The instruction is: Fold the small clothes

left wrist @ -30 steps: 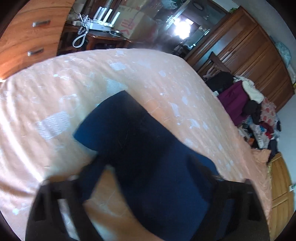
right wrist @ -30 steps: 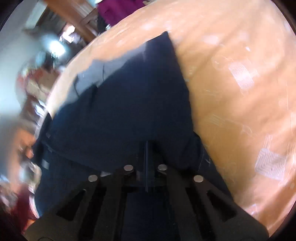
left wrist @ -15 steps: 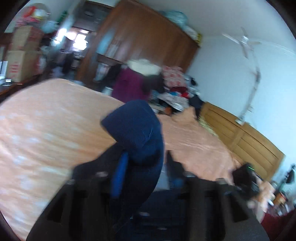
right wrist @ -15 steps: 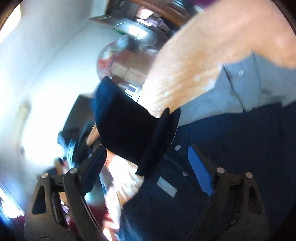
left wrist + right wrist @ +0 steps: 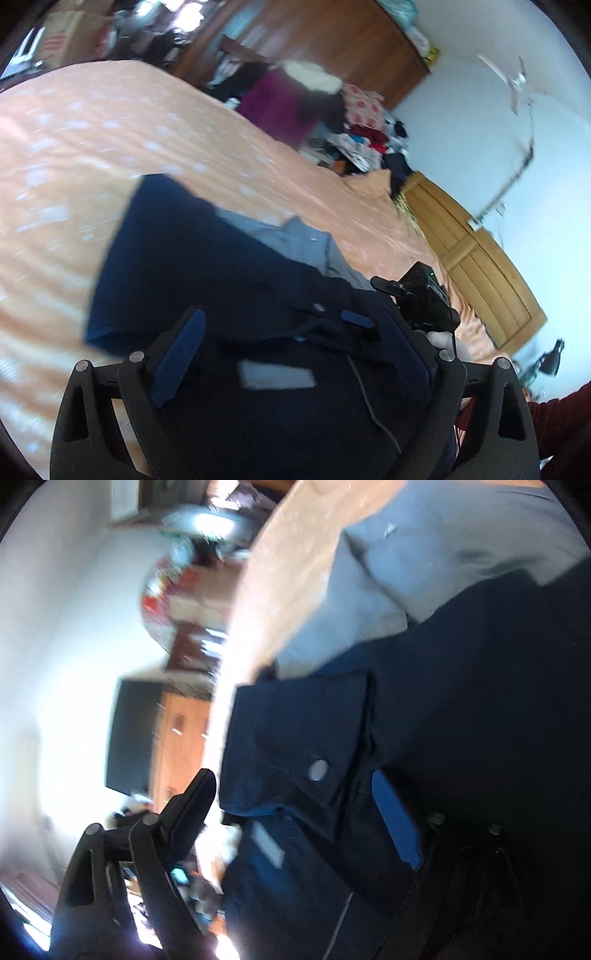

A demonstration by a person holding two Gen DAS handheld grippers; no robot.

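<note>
Lying flat again on the orange bedspread, the navy garment has left both wide-open, empty grippers.

Open peach-orange patterned bedspread stretches clear beyond and left of the dark navy buttoned garment; a heap of mixed clothes and a wooden headboard hem its far and right sides.

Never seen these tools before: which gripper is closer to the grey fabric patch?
Right, likely: the right gripper sits beside the grey patch; the left gripper hangs back over the navy garment.
</note>
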